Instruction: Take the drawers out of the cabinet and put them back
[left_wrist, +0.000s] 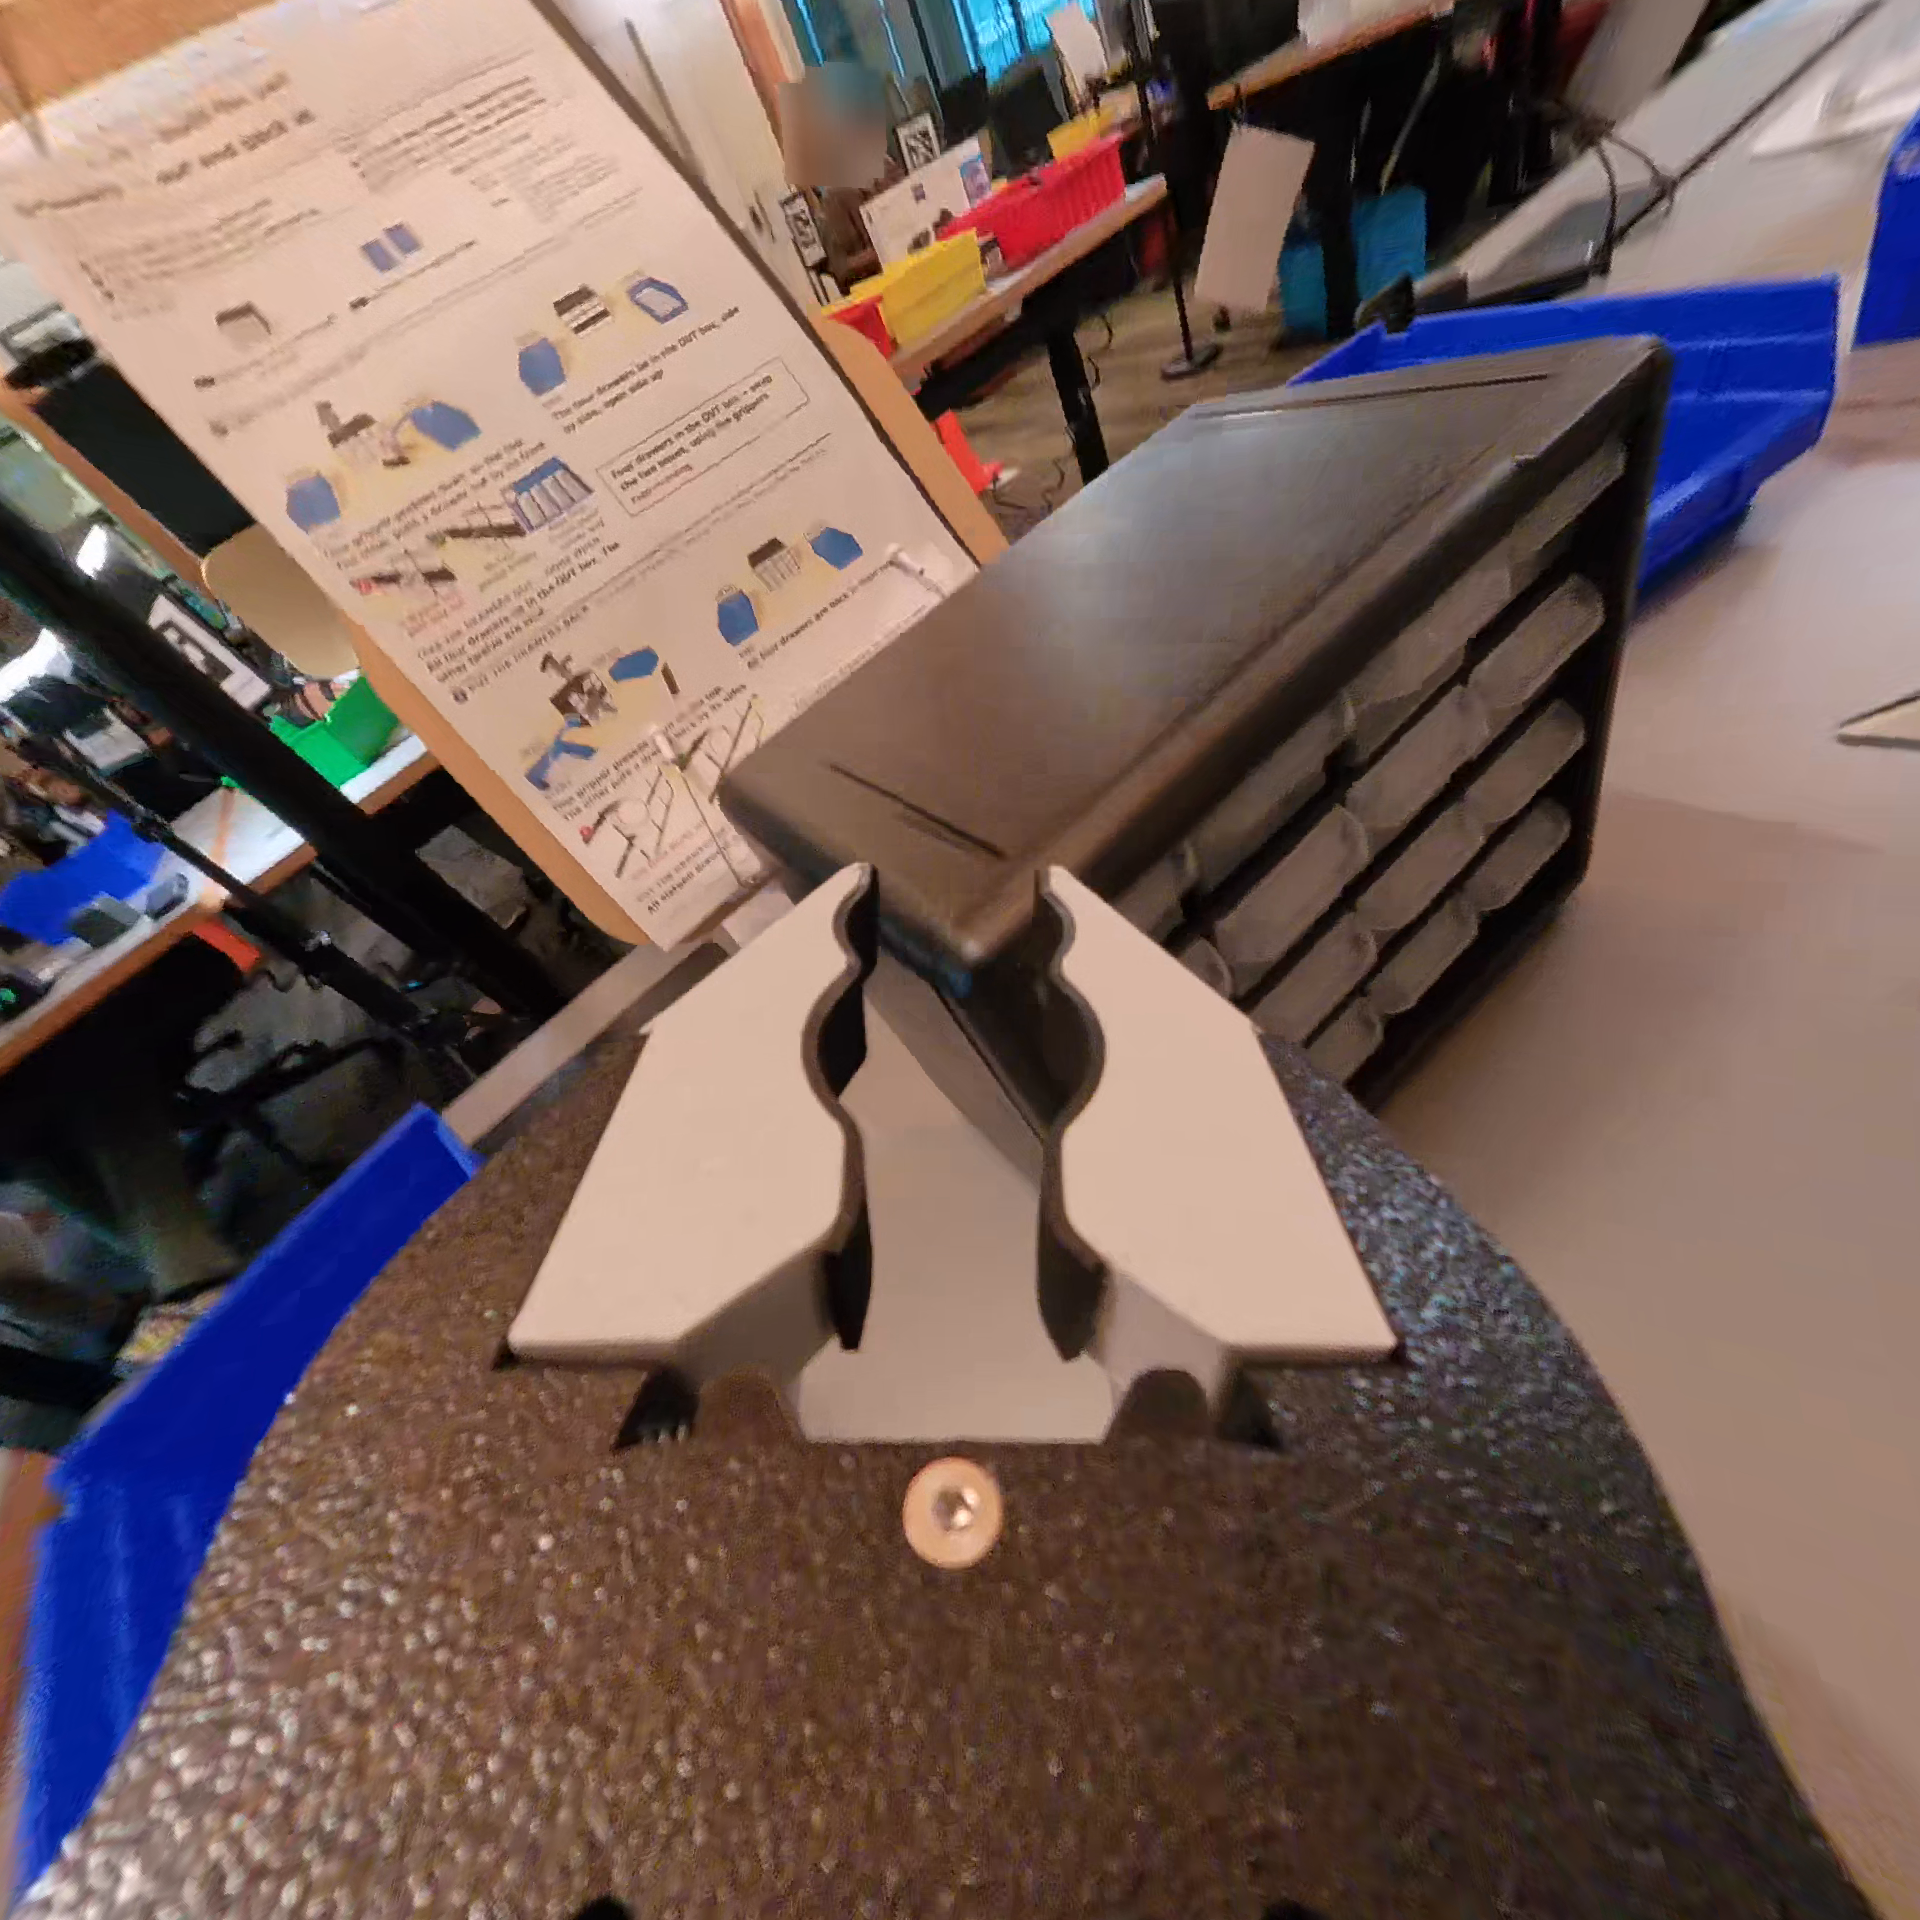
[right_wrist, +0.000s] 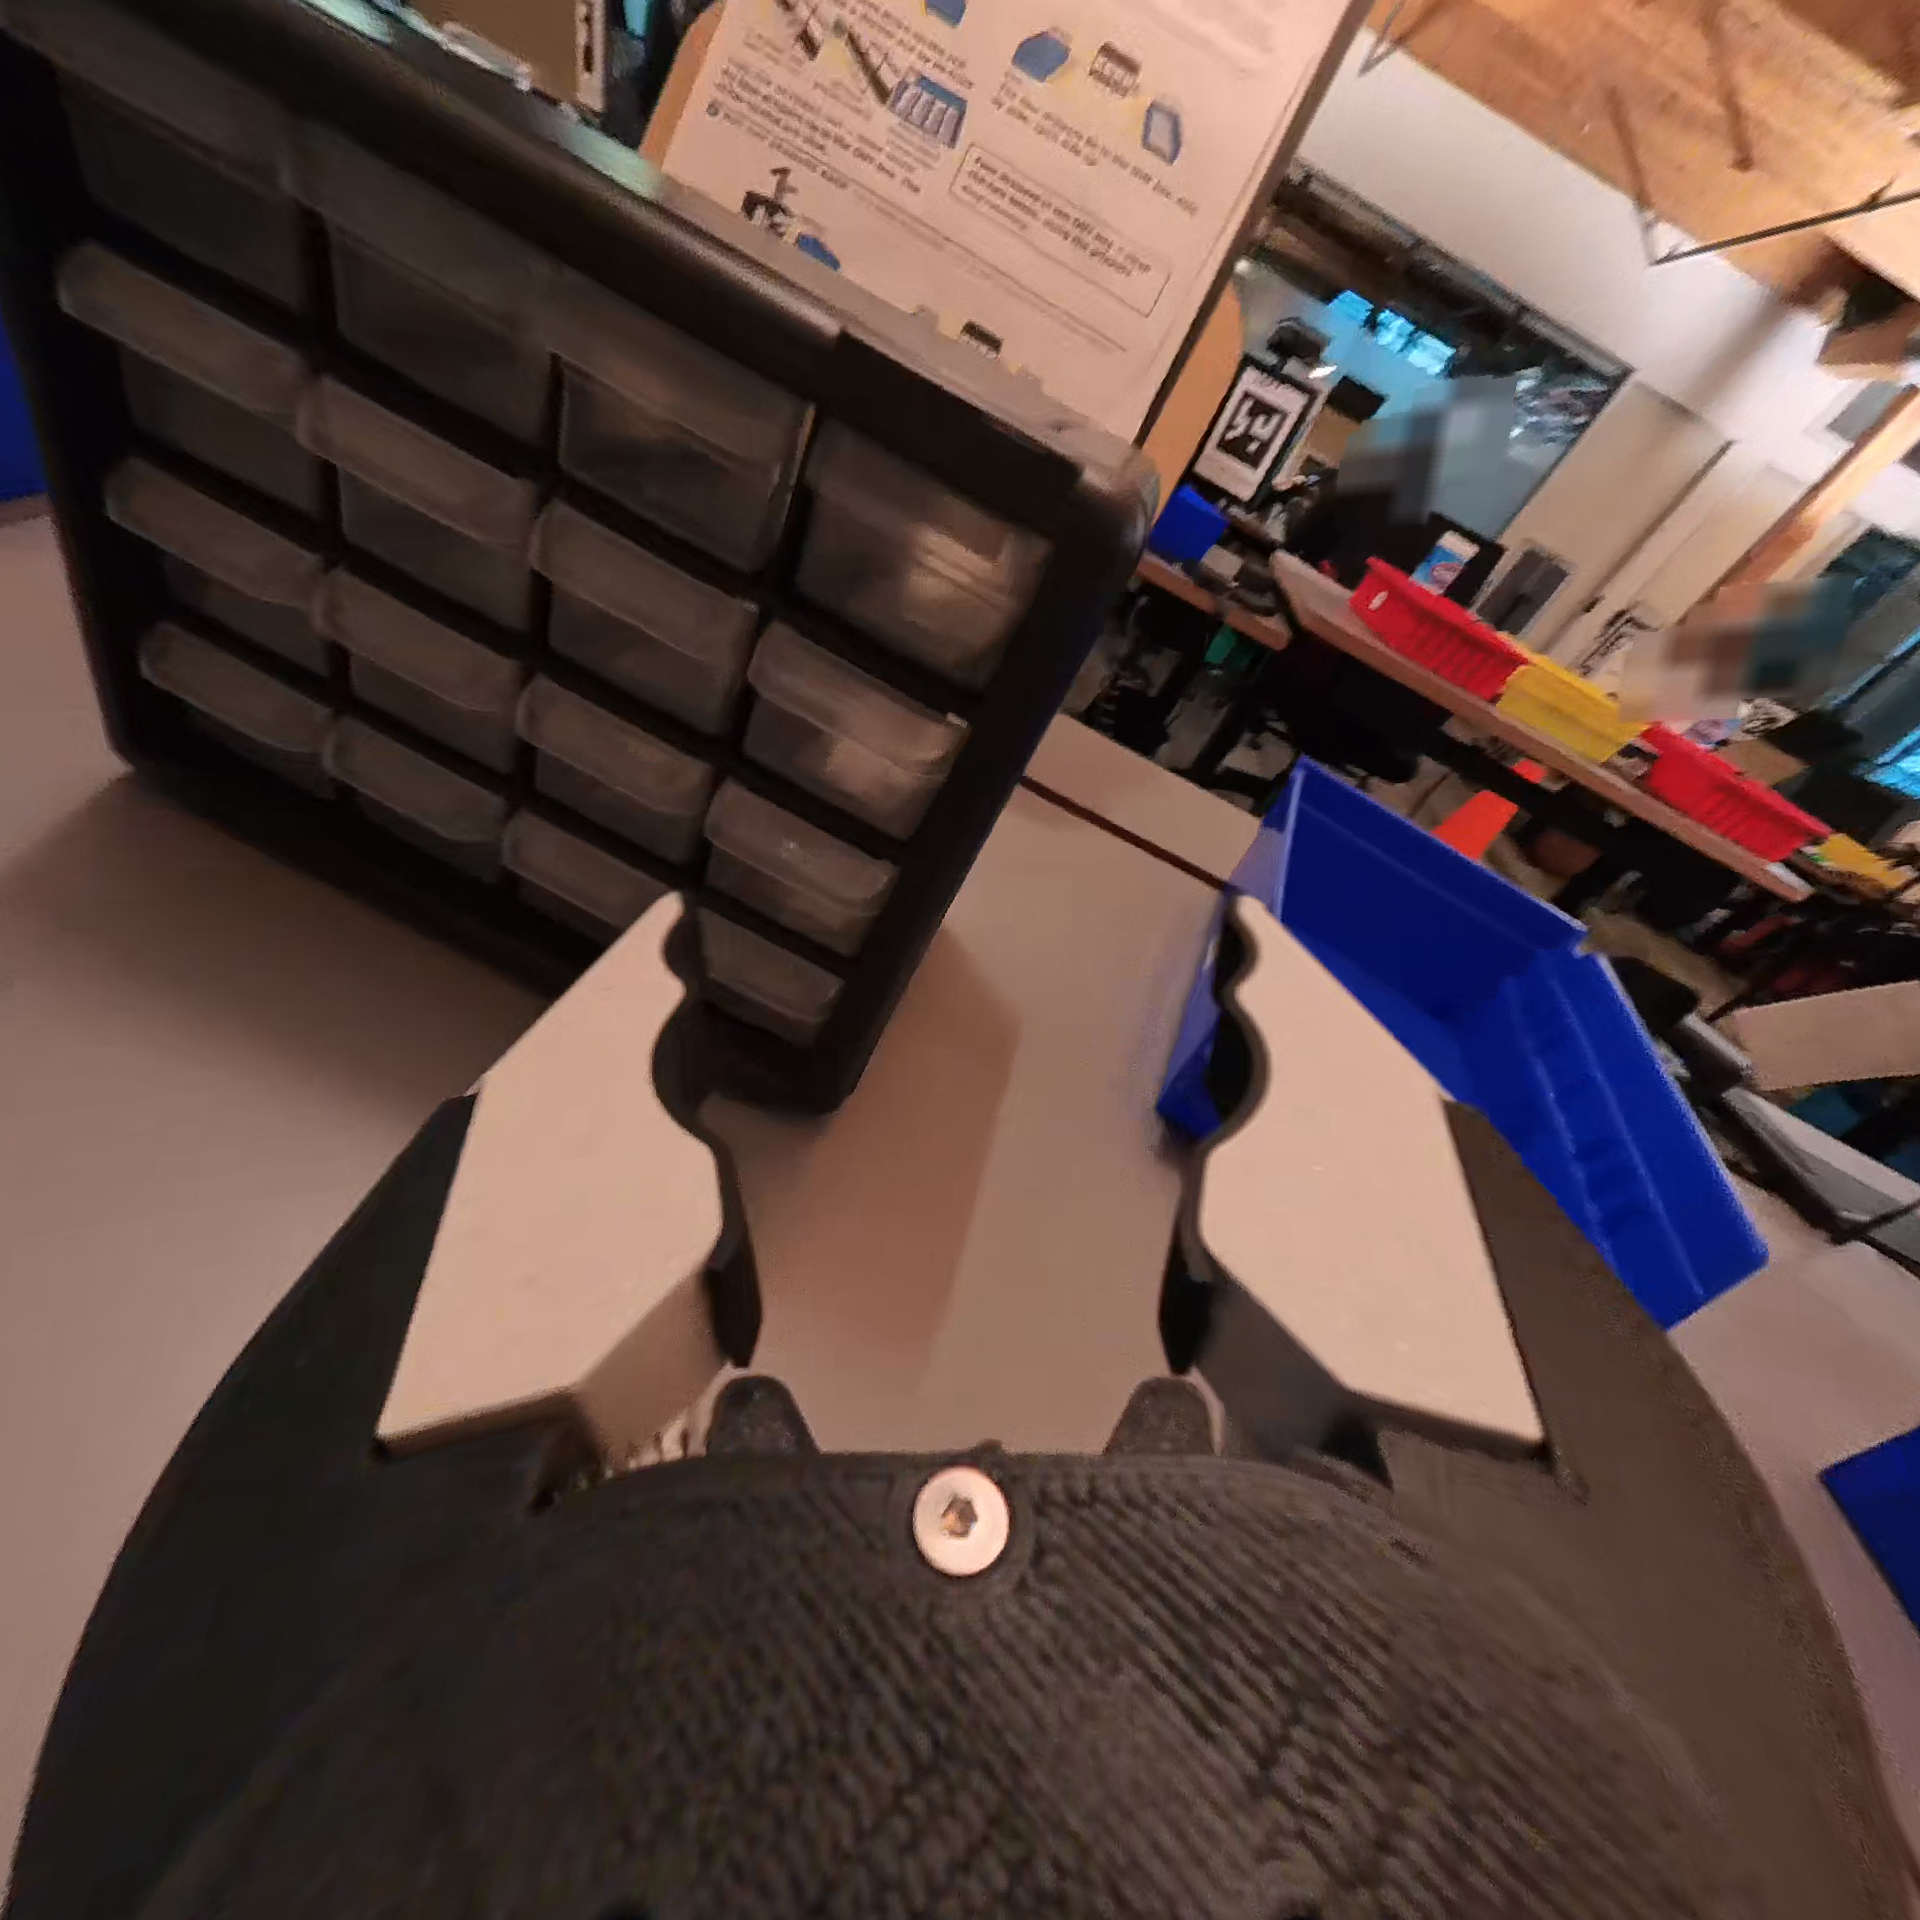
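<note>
One black cabinet (right_wrist: 582, 499), sixteen translucent drawers (right_wrist: 665, 457) counted in four rows of four, two grippers (left_wrist: 954, 904) (right_wrist: 956, 925), one instruction poster (left_wrist: 468, 395), two blue bins beside the cabinet (right_wrist: 1455, 997) (left_wrist: 1725, 416).

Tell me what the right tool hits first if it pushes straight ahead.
Probably the bare grey table: the open right tool aims between the black drawer cabinet and the blue plastic bin. Depth is unclear.

Black cabinet (right_wrist: 966, 436), blue bin (right_wrist: 1455, 997)

Cabinet (left_wrist: 1195, 623) matt black plastic; drawers (right_wrist: 665, 623) cloudy translucent plastic; bin (right_wrist: 1455, 997) glossy blue plastic.
</note>
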